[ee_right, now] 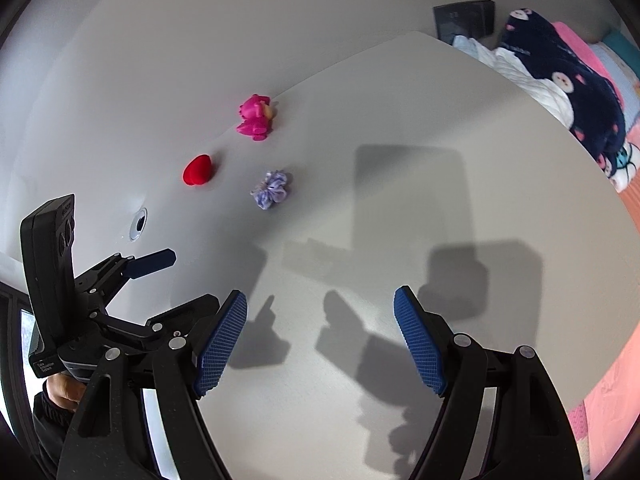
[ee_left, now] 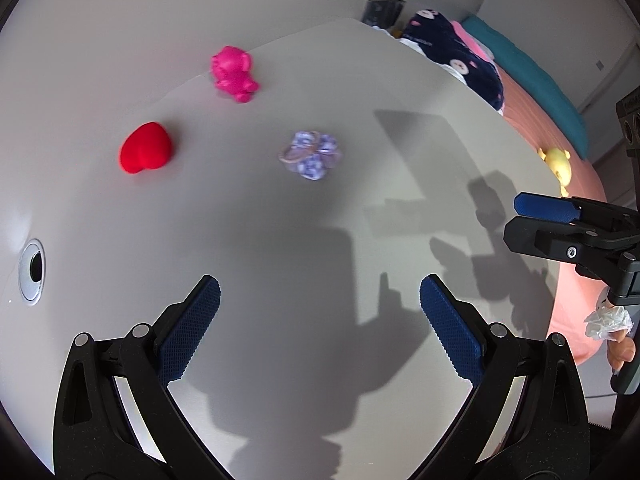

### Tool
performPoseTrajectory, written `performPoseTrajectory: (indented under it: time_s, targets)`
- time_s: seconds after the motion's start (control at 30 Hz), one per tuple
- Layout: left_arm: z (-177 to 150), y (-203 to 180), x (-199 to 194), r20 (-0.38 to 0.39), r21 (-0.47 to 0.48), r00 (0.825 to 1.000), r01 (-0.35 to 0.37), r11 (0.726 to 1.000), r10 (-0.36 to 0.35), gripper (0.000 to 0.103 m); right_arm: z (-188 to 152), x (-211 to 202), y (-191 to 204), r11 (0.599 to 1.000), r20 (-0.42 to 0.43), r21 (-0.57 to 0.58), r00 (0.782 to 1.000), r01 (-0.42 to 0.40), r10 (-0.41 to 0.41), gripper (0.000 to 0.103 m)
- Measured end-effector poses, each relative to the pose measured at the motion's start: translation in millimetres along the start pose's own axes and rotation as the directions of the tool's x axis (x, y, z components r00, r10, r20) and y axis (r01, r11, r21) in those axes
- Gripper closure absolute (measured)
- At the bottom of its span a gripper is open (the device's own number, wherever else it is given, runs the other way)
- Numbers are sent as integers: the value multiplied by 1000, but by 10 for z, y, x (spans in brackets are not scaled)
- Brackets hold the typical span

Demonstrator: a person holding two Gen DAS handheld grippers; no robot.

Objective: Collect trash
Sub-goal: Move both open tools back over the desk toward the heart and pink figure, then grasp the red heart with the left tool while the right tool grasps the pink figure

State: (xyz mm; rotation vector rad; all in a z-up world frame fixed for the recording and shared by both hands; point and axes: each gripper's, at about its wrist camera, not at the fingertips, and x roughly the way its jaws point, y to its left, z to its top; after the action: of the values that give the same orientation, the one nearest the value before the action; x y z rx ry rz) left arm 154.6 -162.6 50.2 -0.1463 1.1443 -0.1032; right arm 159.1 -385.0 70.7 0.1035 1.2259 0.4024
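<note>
Three small objects lie on the white table (ee_left: 280, 260) (ee_right: 400, 120): a red heart-shaped piece (ee_left: 146, 148) (ee_right: 198, 170), a pink toy figure (ee_left: 234, 74) (ee_right: 256, 118) and a crumpled lilac wrapper-like bundle (ee_left: 312, 155) (ee_right: 271, 189). My left gripper (ee_left: 320, 308) hangs above bare table, well short of them, open with nothing between its blue pads. My right gripper (ee_right: 320, 320) is also open and empty over bare table; in the left wrist view it shows at the right edge (ee_left: 560, 220). A crumpled white wad (ee_left: 608, 320) lies off the table at the right.
A round cable hole (ee_left: 32, 272) (ee_right: 138, 224) sits near the table's left side. Beyond the right edge lies a bed with a pink cover (ee_left: 560, 160), a dark patterned blanket (ee_left: 460, 56) (ee_right: 568, 80) and a yellow toy (ee_left: 558, 164). A person's hand (ee_right: 64, 390) holds the left gripper.
</note>
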Motion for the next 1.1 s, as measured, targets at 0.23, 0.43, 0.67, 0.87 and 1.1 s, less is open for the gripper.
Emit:
performPoseTrajectory:
  time_s: [0.23,0.43,0.67,0.87,1.1]
  targets:
    - [110,314,2,18,-49,1000,-23,999,24,6,265,225,182,999,-22,-38,1000,-11,10,26]
    - [274,571,53,34,-103,998,-40,994,44,6,525,440,314,997,-42,-68,999,-19,16,26]
    - [439,833,161,34,-125,998,-57,990,62,6,821,713,487,994,-70,-105,997,-34,26,26]
    - [566,1029,251,58,-164,993,-92,982,103,6,1070,991,602,990,-90,-142,996,-24,11,26]
    - [764,1168,340,80,-201,990,-95,975,113,9,1373,1244,652,986,-95,-164,995,-11,-4,26]
